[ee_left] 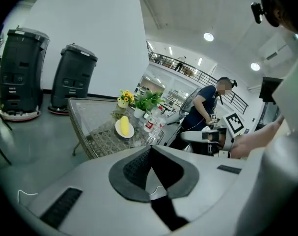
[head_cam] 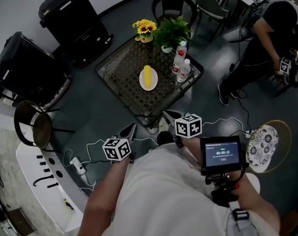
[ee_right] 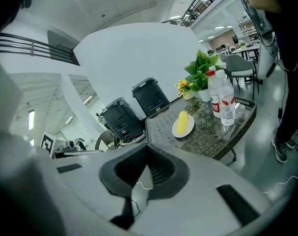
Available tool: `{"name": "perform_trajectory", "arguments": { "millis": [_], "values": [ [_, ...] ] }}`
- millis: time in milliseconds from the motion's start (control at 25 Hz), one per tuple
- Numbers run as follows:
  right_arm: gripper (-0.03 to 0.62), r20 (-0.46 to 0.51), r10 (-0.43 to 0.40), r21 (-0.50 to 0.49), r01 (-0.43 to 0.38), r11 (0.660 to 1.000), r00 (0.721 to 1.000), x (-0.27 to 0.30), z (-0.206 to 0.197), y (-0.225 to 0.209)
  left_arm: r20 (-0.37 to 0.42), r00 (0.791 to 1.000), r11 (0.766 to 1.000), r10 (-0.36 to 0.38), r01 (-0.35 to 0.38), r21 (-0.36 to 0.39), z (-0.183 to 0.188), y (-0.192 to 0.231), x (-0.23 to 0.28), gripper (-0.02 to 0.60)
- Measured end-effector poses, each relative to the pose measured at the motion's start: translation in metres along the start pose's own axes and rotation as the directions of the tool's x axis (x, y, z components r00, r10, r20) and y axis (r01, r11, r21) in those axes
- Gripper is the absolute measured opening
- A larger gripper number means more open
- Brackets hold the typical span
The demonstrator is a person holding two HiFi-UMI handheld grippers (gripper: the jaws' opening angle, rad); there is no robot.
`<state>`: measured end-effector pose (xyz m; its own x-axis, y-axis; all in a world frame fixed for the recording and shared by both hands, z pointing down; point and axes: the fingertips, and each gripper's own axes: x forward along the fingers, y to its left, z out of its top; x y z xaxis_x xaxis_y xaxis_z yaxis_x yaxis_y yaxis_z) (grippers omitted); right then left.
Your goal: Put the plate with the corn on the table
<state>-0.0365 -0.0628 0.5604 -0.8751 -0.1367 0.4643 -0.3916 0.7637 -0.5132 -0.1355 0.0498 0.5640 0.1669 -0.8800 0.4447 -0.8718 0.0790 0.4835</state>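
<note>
Square glass-top wicker table [head_cam: 115, 88] stands mid-floor, seen corner-on from the head view. Two big black wheeled units, poss. bins (hard to tell), sit on the floor beyond its left side: one [head_cam: 72, 22] farther, one [head_cam: 28, 72] nearer. A second person [head_cam: 264, 41] stands well apart at the right. A dark round chair [head_cam: 35, 124] is left of the table, and another chair [head_cam: 173, 5] is at the far corner.

On the table: a green pot plant [head_cam: 172, 31] and a small sunflower pot [head_cam: 145, 29] at the far corner, w/ two water bottles [head_cam: 181, 65] just in front of the plant, near the right edge. The white plate [head_cam: 142, 80] lies about mid-table, just left of the bottles, w/ the yellow corn [head_cam: 148, 76] lengthwise on it.

Left gripper [head_cam: 133, 127] and right gripper [head_cam: 167, 115] are held low by the person's torso, short of the table's near corner, apart from the plate. Both have jaws closed tip to tip, w/ nothing between them. A white cable [head_cam: 97, 145] trails on the floor by the left one.
</note>
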Motion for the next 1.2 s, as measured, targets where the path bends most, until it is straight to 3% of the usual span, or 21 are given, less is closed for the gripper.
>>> {"name": "perform_trajectory", "arguments": {
  "millis": [600,1200],
  "values": [
    [0.008,0.054,0.011,-0.039,-0.009,0.999,0.998,-0.047,-0.016,0.032,0.013,0.996,0.995,-0.091,0.09,0.052,-0.015,-0.045,-0.016,0.008],
    [0.008,0.042,0.014,-0.051,-0.012,0.999,0.999,-0.041,-0.02,0.032,0.019,0.996,0.996,-0.082,0.081,0.045,-0.01,-0.038,-0.01,0.008]
  ]
}}
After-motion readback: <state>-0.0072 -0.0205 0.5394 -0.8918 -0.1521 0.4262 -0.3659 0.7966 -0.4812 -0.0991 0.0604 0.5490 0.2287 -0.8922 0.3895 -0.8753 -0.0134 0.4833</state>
